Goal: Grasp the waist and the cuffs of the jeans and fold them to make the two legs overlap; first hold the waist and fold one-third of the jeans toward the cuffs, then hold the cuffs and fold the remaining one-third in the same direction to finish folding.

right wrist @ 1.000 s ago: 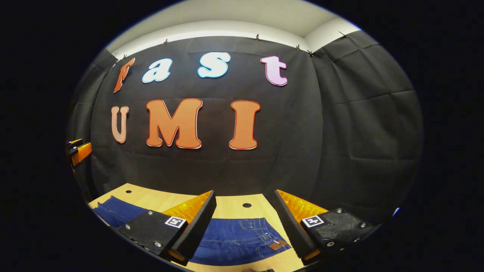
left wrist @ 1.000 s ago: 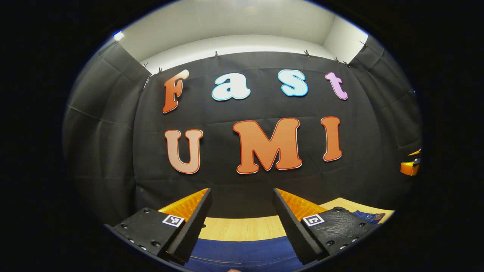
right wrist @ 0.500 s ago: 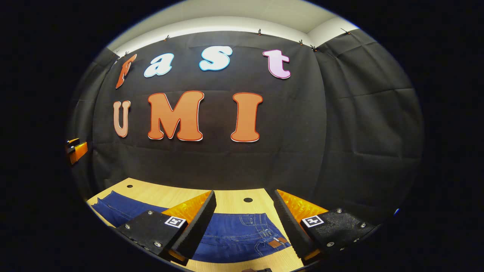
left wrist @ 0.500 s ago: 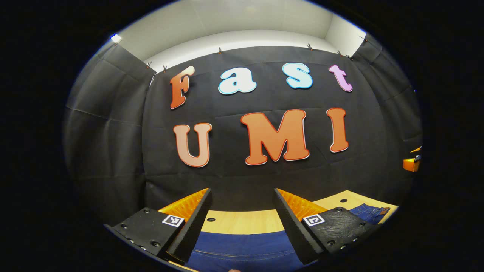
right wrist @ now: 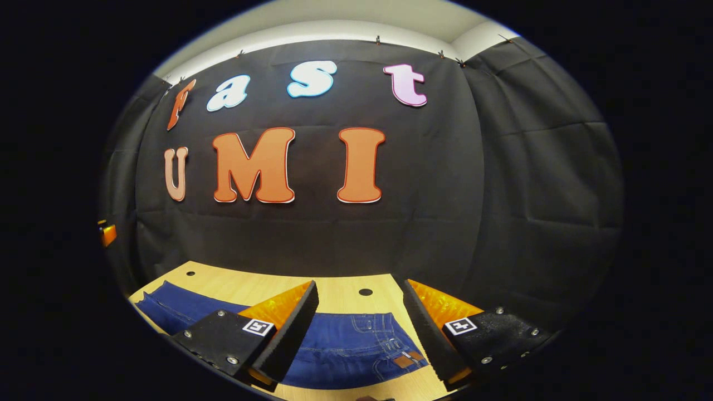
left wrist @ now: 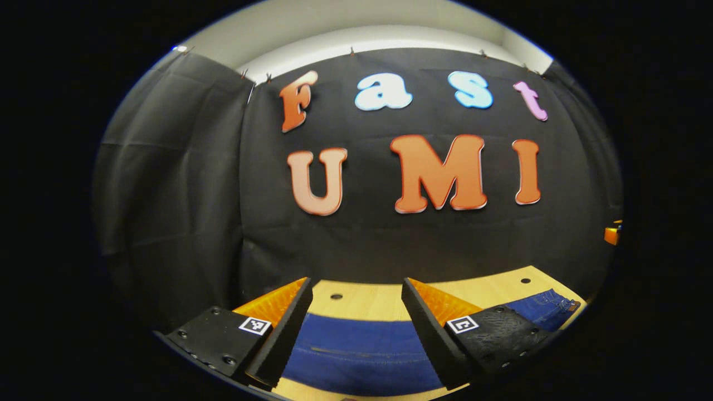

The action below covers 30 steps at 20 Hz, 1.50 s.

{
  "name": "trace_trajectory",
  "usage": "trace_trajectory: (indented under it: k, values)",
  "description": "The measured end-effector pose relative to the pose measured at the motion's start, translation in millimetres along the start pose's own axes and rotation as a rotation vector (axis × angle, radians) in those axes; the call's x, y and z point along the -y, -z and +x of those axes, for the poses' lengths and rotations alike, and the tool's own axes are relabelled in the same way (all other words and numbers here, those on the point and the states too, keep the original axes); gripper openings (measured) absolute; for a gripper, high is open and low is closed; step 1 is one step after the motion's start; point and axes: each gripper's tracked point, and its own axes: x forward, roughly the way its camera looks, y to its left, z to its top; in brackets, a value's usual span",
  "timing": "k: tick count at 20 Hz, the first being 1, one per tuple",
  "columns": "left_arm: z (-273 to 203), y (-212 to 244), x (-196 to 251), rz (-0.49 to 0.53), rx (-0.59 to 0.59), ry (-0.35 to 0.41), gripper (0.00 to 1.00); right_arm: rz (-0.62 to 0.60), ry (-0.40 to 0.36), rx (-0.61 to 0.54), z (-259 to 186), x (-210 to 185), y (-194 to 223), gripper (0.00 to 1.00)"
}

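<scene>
In the left gripper view, the left gripper point(left wrist: 356, 328) hovers above the table with its 2 wedge-shaped, foam-edged fingers point(left wrist: 284, 340) spread wide and nothing between them. Just beyond and below them, the jeans point(left wrist: 362, 351) lie flat on the table point(left wrist: 379, 298), a smooth band of dark blue denim running across the pale wood-grain top, which has small round holes. In the right gripper view, the right gripper point(right wrist: 359, 334) is likewise spread apart and empty, poised over the waist end of the jeans point(right wrist: 356, 348), where lighter stitching, pocket seams and a brown leather-like patch show. The wooden table point(right wrist: 250, 284) extends past the denim to the creased black cloth wall point(right wrist: 529, 184).
</scene>
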Motion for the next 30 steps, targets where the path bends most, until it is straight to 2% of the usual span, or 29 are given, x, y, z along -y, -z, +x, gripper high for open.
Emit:
trace_trajectory:
  k: [7, 10, 13, 15, 18, 25, 29, 30]
  values:
    - [4.0, 87.5, -57.9, -0.178, -0.266, -0.136, 1.00, -0.004, -0.047, -0.117, 13.7, 5.4, 46.1, 0.96]
    - [9.2, 131.6, -84.3, -0.322, -0.398, -0.173, 0.98, 0.030, -0.040, -0.214, 17.8, 10.4, 72.4, 0.96]
    - [26.6, 173.4, -107.3, -0.501, -0.529, -0.199, 0.98, 0.104, -0.007, -0.311, 24.1, 14.4, 95.8, 0.96]
    - [31.0, 202.8, -124.7, -0.609, -0.615, -0.243, 0.98, 0.133, 0.015, -0.374, 27.1, 15.8, 111.4, 0.96]
    - [31.9, 231.4, -131.0, -0.749, -0.719, -0.290, 0.98, 0.169, 0.052, -0.467, 29.8, 14.7, 134.3, 0.96]
    - [37.8, 272.9, -142.0, -0.980, -0.922, -0.351, 0.98, 0.319, 0.132, -0.638, 35.1, 1.1, 183.5, 0.97]
    - [44.2, 294.5, -150.7, -1.071, -0.973, -0.341, 0.97, 0.369, 0.188, -0.700, 34.0, -8.8, 197.4, 0.98]
    - [52.0, 295.5, -155.3, -1.094, -0.946, -0.318, 0.97, 0.385, 0.203, -0.705, 34.0, -10.4, 200.6, 0.98]
